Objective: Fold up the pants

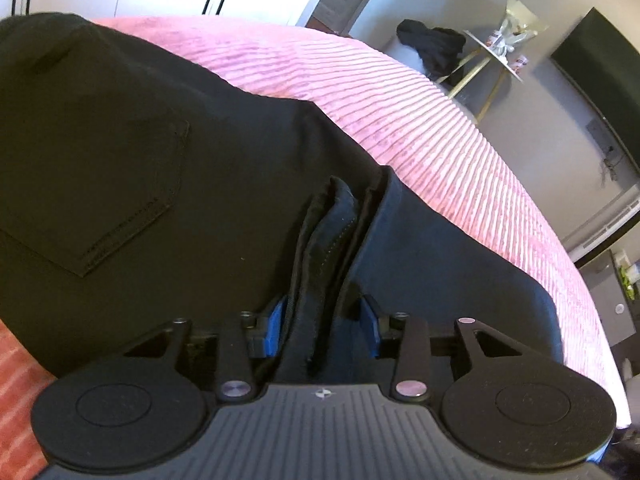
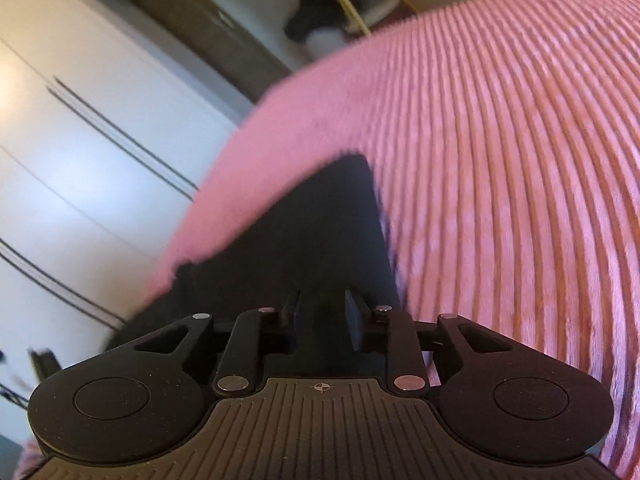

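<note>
One garment is under work: black pants (image 1: 132, 168) lying on a pink ribbed bedspread (image 1: 440, 152), which fills most of both views. Left wrist view shows the seat section spread flat, back pocket (image 1: 100, 184) uppermost, with a bunched ridge of layered fabric running toward the camera. Right wrist view, blurred, shows a flat dark panel of the same pants ending in a corner on the bedspread.

Left gripper (image 1: 324, 320): blue pads partly apart, the bunched ridge standing between them; whether they press it cannot be told. Right gripper (image 2: 322, 316): fingers narrowly parted over the dark panel; contact with the cloth cannot be told.

Assessment: folding appears under way, at least one layer doubled over. Squaring the edges and a final fold likely remain.
</note>
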{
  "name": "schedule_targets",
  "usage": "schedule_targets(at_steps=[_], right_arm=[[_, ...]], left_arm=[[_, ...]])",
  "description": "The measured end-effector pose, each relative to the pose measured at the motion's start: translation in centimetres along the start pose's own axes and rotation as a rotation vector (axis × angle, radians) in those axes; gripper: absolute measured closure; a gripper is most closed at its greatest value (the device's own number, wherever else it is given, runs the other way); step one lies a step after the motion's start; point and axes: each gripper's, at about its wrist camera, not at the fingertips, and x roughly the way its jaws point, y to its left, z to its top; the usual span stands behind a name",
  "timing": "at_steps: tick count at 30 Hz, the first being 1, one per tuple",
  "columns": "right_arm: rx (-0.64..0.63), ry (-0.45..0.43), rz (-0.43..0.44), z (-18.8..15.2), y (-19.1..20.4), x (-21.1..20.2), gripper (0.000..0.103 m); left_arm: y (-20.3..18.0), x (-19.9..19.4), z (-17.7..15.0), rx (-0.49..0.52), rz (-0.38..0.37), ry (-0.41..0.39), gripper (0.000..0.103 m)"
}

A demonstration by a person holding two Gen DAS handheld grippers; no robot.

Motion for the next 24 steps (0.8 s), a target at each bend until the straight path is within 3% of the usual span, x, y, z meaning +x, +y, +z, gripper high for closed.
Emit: schedule_targets(at_steps=[3, 7, 8, 11, 19, 24], right_arm=[[0.027, 0.017, -0.077, -0.2, -0.1, 0.9, 0.087], [0.116, -0.015, -0.054, -0.3, -1.0, -0.1, 0.082], [0.134, -0.021, -0.046, -0.5, -1.0, -0.7, 0.073], [0.153, -0.026, -0.054, -1.2, -0.7, -2.5, 0.029], [0.271, 0.047, 0.012, -2.6, -0.7, -2.2, 0.033], [0.377, 0.106, 0.047, -3.6, -1.3, -0.7, 0.034]], left_arm=[[0.4, -0.1, 0.2, -0.002, -0.012, 0.006, 0.062], [0.3, 0.2, 0.7, -0.002, -0.042, 0.016, 0.048], [0.3, 0.1, 0.7, 0.003, -0.048, 0.019, 0.047], [0.2, 0.1, 0.6, 0.026, -0.057, 0.028, 0.043], [-0.7, 1.2, 1.3, 0.042, -0.066, 0.042, 0.044], [-1.2, 0.8, 0.7, 0.078, -0.027, 0.038, 0.057]])
